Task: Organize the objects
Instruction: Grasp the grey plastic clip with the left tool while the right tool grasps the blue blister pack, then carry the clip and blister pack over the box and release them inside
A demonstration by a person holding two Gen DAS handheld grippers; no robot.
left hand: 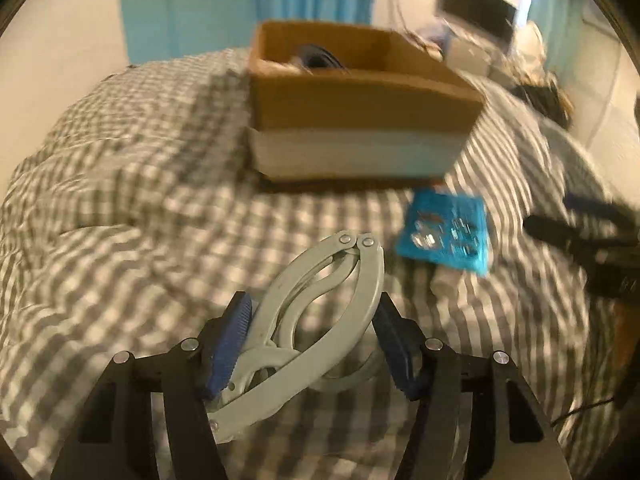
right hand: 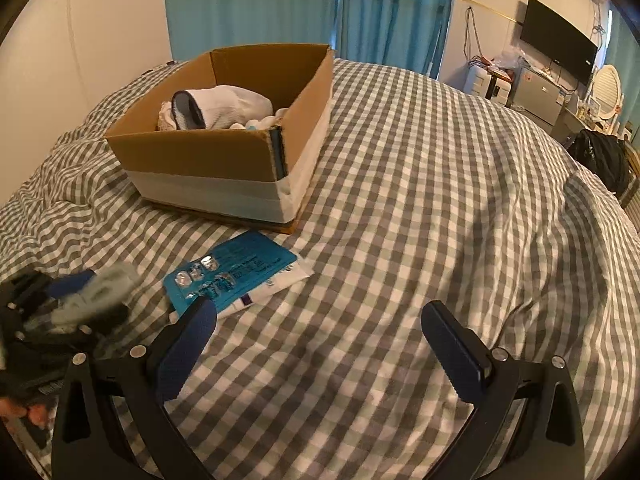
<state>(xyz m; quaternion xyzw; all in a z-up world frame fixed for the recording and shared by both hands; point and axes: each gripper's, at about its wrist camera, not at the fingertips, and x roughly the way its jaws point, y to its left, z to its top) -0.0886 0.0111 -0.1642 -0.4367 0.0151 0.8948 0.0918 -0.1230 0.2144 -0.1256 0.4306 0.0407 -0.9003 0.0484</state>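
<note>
One L gripper [left hand: 312, 344] clamping grey tool [left hand: 320, 312], prob. opener

left tool [left hand: 316, 344] grips grey hinged clamp [left hand: 320, 320] facing cardboard box [left hand: 360, 104].

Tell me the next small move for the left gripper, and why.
Probably carry the grey tool forward over the cardboard box and release it there: the left gripper already clamps it, and the box sits open just ahead, holding other items.
</note>
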